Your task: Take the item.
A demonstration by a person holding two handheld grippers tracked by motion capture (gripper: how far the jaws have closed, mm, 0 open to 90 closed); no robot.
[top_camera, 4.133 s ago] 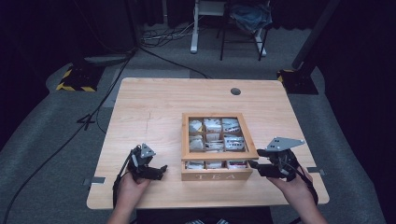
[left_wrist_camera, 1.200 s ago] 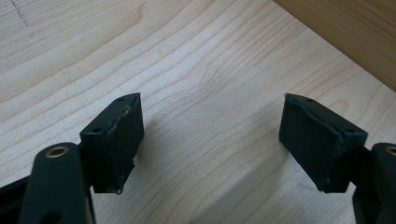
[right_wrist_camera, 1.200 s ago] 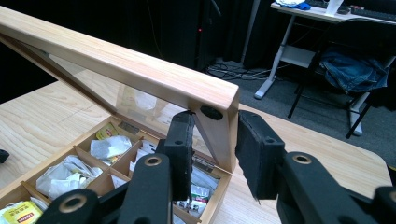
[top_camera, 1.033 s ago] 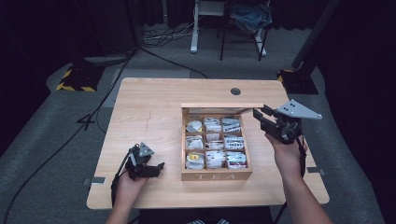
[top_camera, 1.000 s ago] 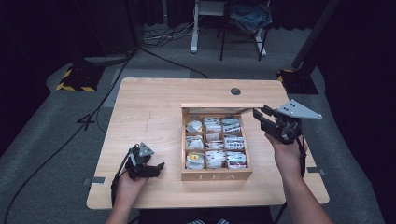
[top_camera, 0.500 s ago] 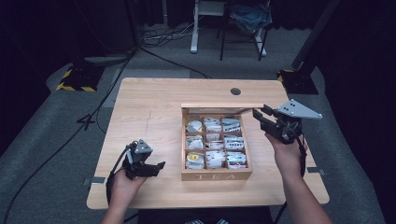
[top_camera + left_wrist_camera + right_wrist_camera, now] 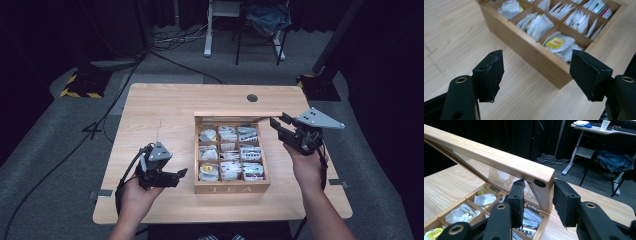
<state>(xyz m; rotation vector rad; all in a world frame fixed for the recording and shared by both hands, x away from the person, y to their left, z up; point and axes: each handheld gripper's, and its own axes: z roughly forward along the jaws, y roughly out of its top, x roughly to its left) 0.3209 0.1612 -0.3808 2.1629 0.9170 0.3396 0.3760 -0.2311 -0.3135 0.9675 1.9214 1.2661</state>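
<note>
The tea box (image 7: 231,187) sat at the table's (image 7: 160,107) centre, lid (image 7: 499,157) raised. The right gripper (image 7: 537,195) clasped the lid's corner at the box's two o'clock; a steady hold would stop it dropping. The left gripper (image 7: 537,72) hung released at eight o'clock.

- A recording studio or lab: the desk (image 7: 165,107) stands alone on grey carpet (image 7: 60,150), with black drapes (image 7: 499,135) behind it.
- Left of the desk, a stand base with yellow-black hazard tape (image 7: 80,87); cables (image 7: 170,42) run over the floor behind.
- Behind the desk, a white table (image 7: 589,137) carrying a cup (image 7: 605,124), and a chair (image 7: 260,25) draped with blue cloth.
</note>
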